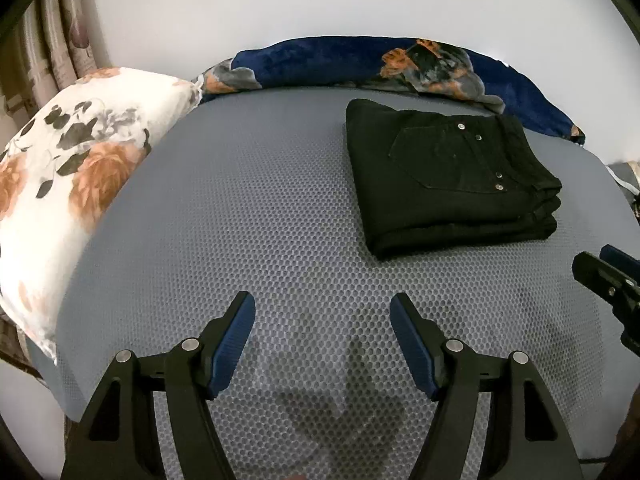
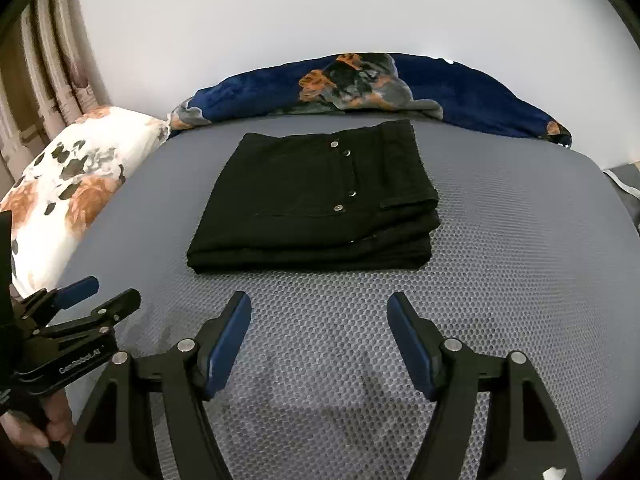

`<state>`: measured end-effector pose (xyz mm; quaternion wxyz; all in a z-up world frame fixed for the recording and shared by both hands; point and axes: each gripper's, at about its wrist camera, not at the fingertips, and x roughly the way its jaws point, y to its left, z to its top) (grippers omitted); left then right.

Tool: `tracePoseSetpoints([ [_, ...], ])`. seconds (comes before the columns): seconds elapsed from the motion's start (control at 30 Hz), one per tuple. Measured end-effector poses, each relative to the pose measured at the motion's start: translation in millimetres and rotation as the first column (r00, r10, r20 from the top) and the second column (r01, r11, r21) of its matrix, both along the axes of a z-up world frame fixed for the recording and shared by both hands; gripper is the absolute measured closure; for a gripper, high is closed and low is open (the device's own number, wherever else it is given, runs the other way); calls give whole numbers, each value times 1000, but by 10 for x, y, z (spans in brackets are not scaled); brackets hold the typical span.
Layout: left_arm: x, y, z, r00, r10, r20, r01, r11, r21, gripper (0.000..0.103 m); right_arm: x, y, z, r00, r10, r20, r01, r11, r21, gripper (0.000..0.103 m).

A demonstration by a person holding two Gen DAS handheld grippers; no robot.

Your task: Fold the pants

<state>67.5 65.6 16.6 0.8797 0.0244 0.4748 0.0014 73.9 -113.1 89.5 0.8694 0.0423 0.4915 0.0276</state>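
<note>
A: Where are your black pants sitting?

B: You have them folded into a thick rectangular stack on the grey honeycomb mat, pocket side up, with four metal rivets showing. The folded layers pile up along the edge facing you.

A: And your left gripper?

B: Its blue-padded jaws are spread wide over bare mat, pinching nothing. The pants lie ahead of it and off to its right, well clear of the tips.

A: Your right gripper?

B: Same story: spread apart, nothing between the pads, hanging over the mat just short of the stack's near edge, which sits almost straight ahead of it.

A: What's around the mat?

B: A white pillow with orange flowers lies along your left side, a dark blue floral blanket is bunched along the far edge against a plain pale wall, and a curtain hangs at the far left
</note>
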Motion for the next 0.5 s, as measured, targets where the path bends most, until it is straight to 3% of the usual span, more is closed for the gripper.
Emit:
tracePoseSetpoints([
  [0.5, -7, 24, 34, 1000, 9, 11, -9, 1000, 1, 33, -1, 33, -33, 1000, -2, -6, 2, 1000, 0, 34],
])
